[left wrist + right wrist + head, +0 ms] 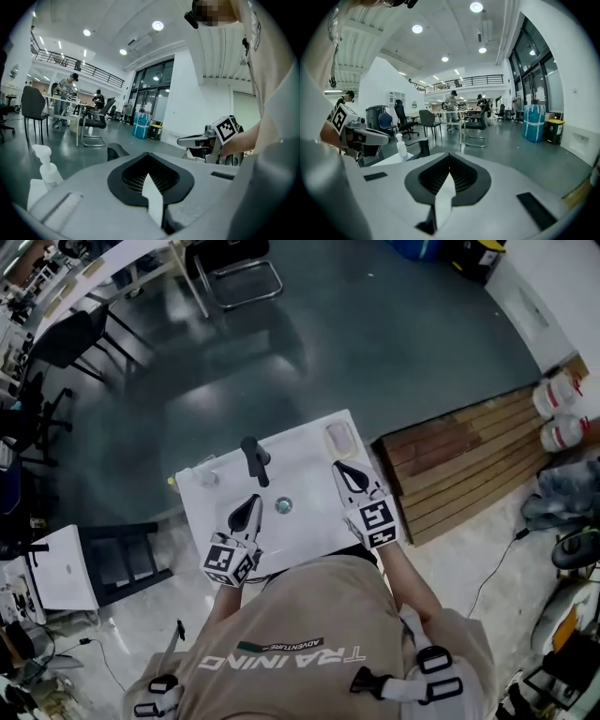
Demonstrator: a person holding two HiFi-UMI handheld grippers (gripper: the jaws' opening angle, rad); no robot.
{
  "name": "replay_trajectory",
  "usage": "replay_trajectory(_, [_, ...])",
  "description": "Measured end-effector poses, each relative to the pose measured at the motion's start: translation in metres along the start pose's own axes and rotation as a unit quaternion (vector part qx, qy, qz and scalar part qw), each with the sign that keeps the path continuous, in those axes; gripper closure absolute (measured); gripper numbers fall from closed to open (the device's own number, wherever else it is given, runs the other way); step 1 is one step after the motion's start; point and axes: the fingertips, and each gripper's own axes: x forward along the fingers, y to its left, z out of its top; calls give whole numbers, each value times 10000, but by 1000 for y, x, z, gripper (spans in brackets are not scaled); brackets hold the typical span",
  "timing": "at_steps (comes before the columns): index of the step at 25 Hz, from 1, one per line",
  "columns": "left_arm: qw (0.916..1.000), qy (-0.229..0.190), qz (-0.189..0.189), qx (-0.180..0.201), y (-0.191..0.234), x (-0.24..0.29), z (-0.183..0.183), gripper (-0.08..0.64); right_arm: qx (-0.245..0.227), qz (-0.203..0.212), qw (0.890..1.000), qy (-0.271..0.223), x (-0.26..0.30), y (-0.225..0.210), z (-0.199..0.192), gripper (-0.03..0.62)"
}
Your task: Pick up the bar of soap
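The pale bar of soap lies on the back right corner of the white sink, seen in the head view only. My right gripper hovers over the sink's right side, just short of the soap, with its jaws shut and nothing in them. My left gripper hangs over the basin's left side near the drain, its jaws together and empty. Each gripper view looks level across the room, past the shut jaws, with the left gripper and right gripper in the foreground; the soap is hidden in both.
A black faucet stands at the sink's back middle, with a small white pump bottle on the back left. A wooden pallet lies to the right, with white jugs beyond. Office chairs stand further back.
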Motion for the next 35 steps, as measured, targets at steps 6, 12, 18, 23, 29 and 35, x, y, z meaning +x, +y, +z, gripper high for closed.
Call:
replay_trajectory(6, [9997,102,-222,33,11,5,-9,568,-83,-262,9990,345,-5,-1,-15,588])
replay_trajectory(12, [9996,140,-261,35,-3,19,-4,568,69,-420,9982,424,-15,-29,-23,588])
replay_trajectory(18, [9998,145,-112,116,-12,21,6,568,119,-289,9980,551,-5,-42,-36,586])
replay_trajectory(23, [9997,155,20,207,-20,32,8,568,67,-70,9964,841,10,-57,-53,586])
replay_trajectory(29, [9998,111,84,126,-11,34,8,568,41,6,9928,1194,43,-62,-64,575])
replay_trajectory(35, [9995,141,91,269,-8,32,8,568,26,-2,9762,2170,75,-83,-87,496])
